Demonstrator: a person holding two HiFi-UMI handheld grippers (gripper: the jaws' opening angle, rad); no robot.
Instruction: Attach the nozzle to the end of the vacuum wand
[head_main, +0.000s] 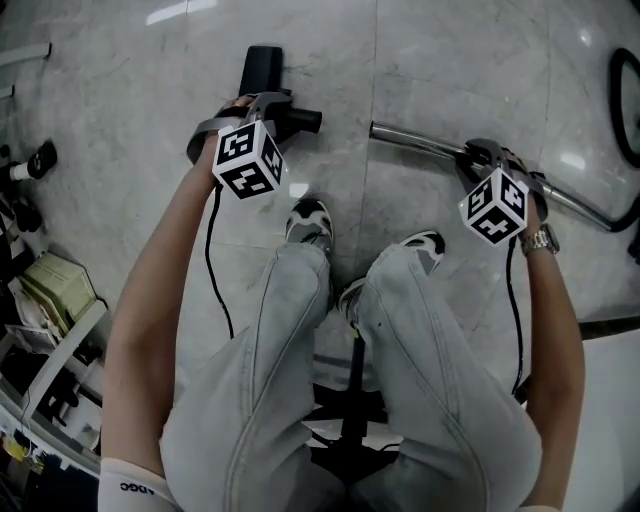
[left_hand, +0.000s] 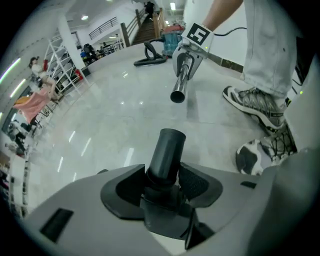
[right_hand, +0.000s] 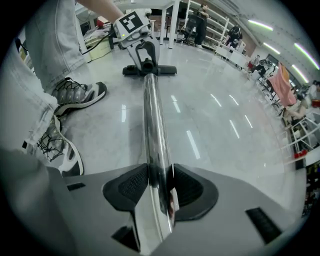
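The nozzle (left_hand: 167, 150), matte black plastic with a round hollow neck, sits clamped in our left gripper (left_hand: 162, 182); the wand (right_hand: 152, 115), a slim mirror-bright metal tube, is pinched between the textured pads (right_hand: 132, 185) of our right gripper (right_hand: 160, 182); its open end hangs ahead of the left gripper, apart from the nozzle; we judge both parts held, the joining not yet done.
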